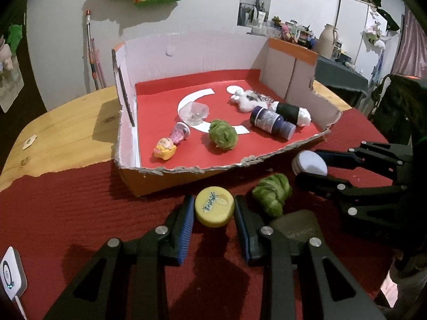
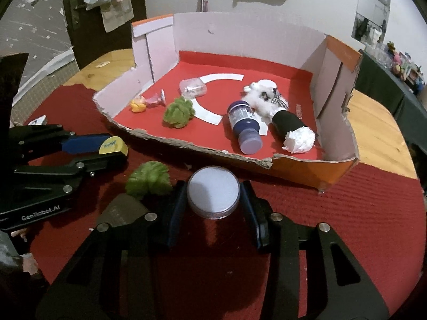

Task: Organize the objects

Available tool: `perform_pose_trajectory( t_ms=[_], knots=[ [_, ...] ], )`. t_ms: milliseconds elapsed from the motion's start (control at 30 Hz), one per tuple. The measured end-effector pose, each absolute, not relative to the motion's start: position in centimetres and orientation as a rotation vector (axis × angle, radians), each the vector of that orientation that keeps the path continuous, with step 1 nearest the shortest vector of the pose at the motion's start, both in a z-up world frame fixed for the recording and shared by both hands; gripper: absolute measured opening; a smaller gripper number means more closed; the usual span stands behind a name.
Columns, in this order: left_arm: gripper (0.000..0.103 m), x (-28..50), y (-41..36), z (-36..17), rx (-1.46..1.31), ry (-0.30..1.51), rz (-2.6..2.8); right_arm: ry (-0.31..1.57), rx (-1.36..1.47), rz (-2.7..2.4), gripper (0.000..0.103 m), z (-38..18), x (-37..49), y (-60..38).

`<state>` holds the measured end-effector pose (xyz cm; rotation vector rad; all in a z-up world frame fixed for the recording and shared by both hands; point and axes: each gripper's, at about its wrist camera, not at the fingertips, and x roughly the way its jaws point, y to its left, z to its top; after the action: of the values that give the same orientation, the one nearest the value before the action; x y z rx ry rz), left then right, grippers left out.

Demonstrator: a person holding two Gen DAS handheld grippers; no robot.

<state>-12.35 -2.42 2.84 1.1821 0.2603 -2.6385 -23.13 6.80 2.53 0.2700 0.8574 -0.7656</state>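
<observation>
Your left tool (image 1: 213,210) is clenched on the yellow cap (image 1: 214,207), and your right tool (image 2: 213,196) has its pads against the sides of the silver-rimmed lid (image 2: 213,192); both sit on the red mat (image 1: 66,213) over the table, just in front of the torn front wall of the cardboard box (image 1: 186,169). Each grip is on a short, round, smooth edge, so either piece could squirt out or tip if you lift fast or tilt. That ragged wall is the next hazard: carry too low and a lid will likely catch it. The green pom-pom (image 1: 272,190) lies between your tools and may get dragged along. Inside, the purple bottle (image 1: 272,122) and black roll (image 1: 289,112) crowd the right side, so drop where the floor is bare.
</observation>
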Motion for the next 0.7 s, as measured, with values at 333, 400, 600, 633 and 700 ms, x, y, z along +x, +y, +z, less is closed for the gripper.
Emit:
perform_pose_trajectory(
  t_ms=[333,400,600,633,700],
  knots=[
    [0.031,-11.0,-1.9,3.6,1.154,0.258,-2.648,0.847,0.28,-0.749,0.039,2.8,-23.7,7.9],
    [0.031,-10.9,-1.8,3.7,1.151,0.255,-2.65,0.847,0.279,-0.744,0.039,2.9,-23.7,8.0],
    [0.031,-10.7,-1.5,4.0,1.143,0.245,-2.657,0.842,0.281,-0.733,0.039,3.0,-23.7,8.3],
    [0.031,-10.7,-1.5,4.1,1.141,0.244,-2.658,0.841,0.282,-0.732,0.039,3.0,-23.7,8.3],
    [0.031,-10.7,-1.4,4.2,1.139,0.24,-2.662,0.841,0.279,-0.728,0.039,3.1,-23.7,8.4]
  ],
)
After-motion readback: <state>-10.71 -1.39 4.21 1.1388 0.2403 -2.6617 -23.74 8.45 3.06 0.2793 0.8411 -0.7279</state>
